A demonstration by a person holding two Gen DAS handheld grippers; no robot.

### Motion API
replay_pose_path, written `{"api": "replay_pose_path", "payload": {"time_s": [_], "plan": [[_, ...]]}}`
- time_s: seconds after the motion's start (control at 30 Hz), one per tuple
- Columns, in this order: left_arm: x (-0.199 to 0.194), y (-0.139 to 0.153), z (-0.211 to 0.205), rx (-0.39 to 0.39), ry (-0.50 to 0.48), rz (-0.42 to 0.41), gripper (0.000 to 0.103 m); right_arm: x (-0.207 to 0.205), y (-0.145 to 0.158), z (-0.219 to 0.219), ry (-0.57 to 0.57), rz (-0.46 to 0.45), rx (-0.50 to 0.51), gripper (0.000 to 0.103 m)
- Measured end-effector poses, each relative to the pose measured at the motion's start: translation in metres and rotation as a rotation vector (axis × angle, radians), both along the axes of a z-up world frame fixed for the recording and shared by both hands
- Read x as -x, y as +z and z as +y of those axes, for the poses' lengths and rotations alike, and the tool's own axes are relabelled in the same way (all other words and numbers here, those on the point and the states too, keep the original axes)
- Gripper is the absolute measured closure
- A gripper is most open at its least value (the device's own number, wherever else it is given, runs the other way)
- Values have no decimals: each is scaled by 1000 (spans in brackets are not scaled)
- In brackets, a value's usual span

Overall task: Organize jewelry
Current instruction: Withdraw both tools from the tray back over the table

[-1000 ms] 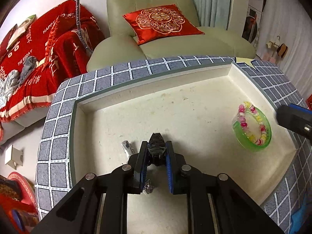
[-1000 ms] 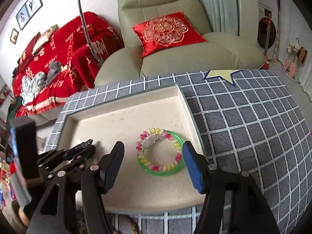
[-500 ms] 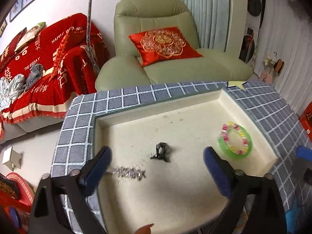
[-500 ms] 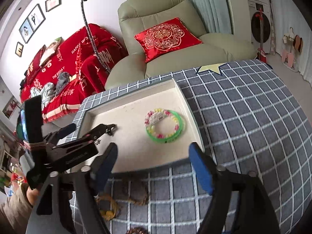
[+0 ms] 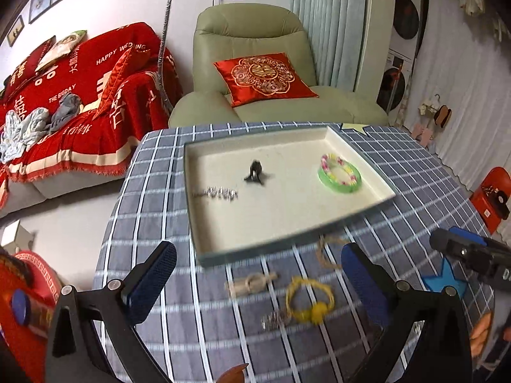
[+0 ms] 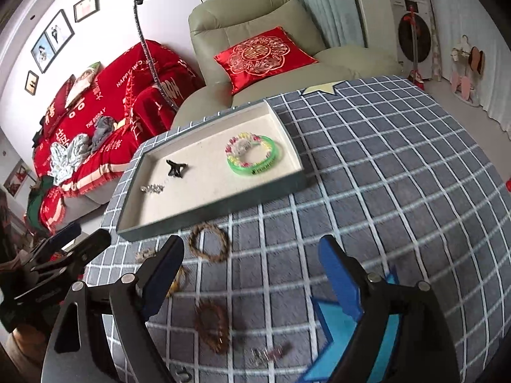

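A shallow cream tray [image 5: 204, 255] [image 6: 204, 210] sits on the checked tablecloth. In it lie a black hair claw [image 5: 255, 172] [image 6: 176, 169], a silver chain piece [image 5: 220, 193] [image 6: 152, 188] and a green bangle with coloured beads [image 5: 339, 174] [image 6: 254, 154]. In front of the tray lie a yellow bracelet [image 5: 308, 300], a wooden piece [image 5: 252, 282], a brown woven ring [image 6: 209, 242] and a dark bead bracelet [image 6: 212, 325]. My left gripper [image 5: 258, 284] is open and empty above these. My right gripper [image 6: 252, 274] is open and empty.
A green armchair with a red cushion [image 5: 265, 76] stands behind the table. A red-covered sofa [image 5: 64, 102] is at the left. Blue star patches [image 6: 351, 328] mark the cloth. A small silver clip [image 6: 268, 352] lies near the front.
My left gripper let go of the black hair claw in the tray, opened and drew back to the table's front. My right gripper drew back too.
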State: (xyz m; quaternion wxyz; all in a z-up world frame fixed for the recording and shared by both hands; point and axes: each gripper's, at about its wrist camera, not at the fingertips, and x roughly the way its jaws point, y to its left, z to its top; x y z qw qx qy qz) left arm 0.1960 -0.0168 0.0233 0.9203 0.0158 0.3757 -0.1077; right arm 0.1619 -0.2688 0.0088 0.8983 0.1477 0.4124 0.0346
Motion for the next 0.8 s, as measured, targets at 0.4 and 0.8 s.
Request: {"api": "replay_pose_path", "payload": {"time_s": [0.4, 0.8], "plan": [[59, 1, 15, -34, 53, -9, 0, 36, -3, 10, -23, 23, 41, 15], [79, -5, 20, -60, 75, 16, 0, 54, -16, 17, -10, 58, 33, 15]]}}
